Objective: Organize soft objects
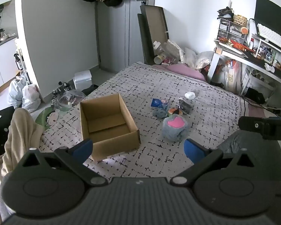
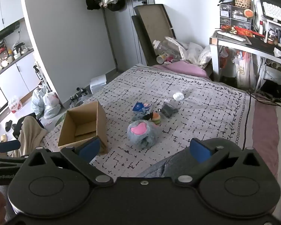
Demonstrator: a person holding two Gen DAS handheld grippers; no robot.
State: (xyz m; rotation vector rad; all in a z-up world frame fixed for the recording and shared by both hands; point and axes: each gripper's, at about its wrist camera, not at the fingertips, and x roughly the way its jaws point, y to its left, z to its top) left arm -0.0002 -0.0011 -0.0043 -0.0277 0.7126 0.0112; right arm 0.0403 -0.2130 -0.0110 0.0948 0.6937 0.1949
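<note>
An open, empty cardboard box (image 1: 106, 123) stands on the patterned bedspread (image 1: 159, 86); it also shows in the right wrist view (image 2: 84, 127). Right of it lies a grey fluffy plush with a pink patch (image 1: 175, 128) (image 2: 142, 133). Behind the plush is a small pile: a blue plush (image 1: 160, 112), a burger toy (image 2: 156, 119), a blue packet (image 2: 138, 106), a dark bag (image 2: 168, 110) and a white wad (image 2: 178, 96). My left gripper (image 1: 138, 150) is open and empty, held above the bed's near edge. My right gripper (image 2: 144, 150) is open and empty, near the plush.
A cluttered desk (image 2: 252, 45) with a monitor stands at the right. Bags and bottles (image 1: 170, 52) pile at the bed's far end. A beige blanket (image 1: 18, 131) and plastic bags (image 1: 26, 95) lie on the floor at the left. A grey cloth (image 2: 168, 165) lies near me.
</note>
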